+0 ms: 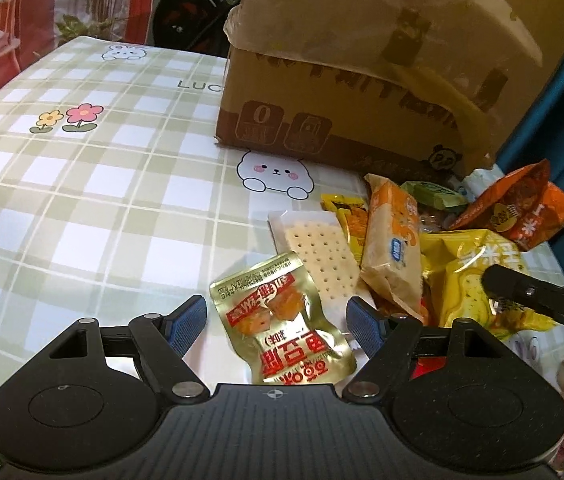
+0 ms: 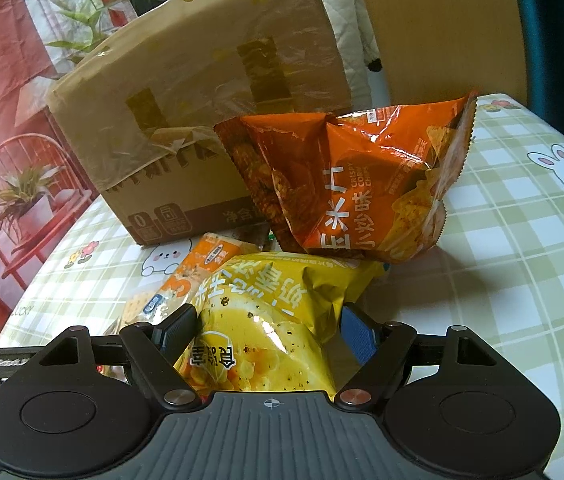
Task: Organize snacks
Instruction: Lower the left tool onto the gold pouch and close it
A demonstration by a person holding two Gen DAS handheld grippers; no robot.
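The gold pouch (image 1: 282, 320) with red print lies flat on the counter (image 1: 102, 200), between the blue pads of my left claw (image 1: 276, 326) — the pads stand wide on either side of it and do not press it, so that claw is open. Just beyond the pouch, toward the cardboard box (image 1: 346, 80), lies a clear-wrapped cracker (image 1: 314, 252), and beside that an orange biscuit pack (image 1: 392, 248) leaning on the heap. A small yellow packet (image 1: 346, 216) and a green packet (image 1: 434, 196) sit closer to the box.

My right claw (image 2: 268, 330) has the yellow chip bag (image 2: 266, 328) between its fingers; the bag fills most of the gap, yet I cannot tell whether the pads actually squeeze it. In the left view that claw's black finger reaches over the same yellow bag. The orange corn-chip bag (image 2: 362, 184) stands crumpled behind the yellow one, right against the front of the box.

The box stands on the counter with its flap raised, tape across its face. The counter wears a green plaid cloth with rabbits — a flower print lies well away from the box. A red patterned curtain (image 2: 10, 80) hangs behind the box.
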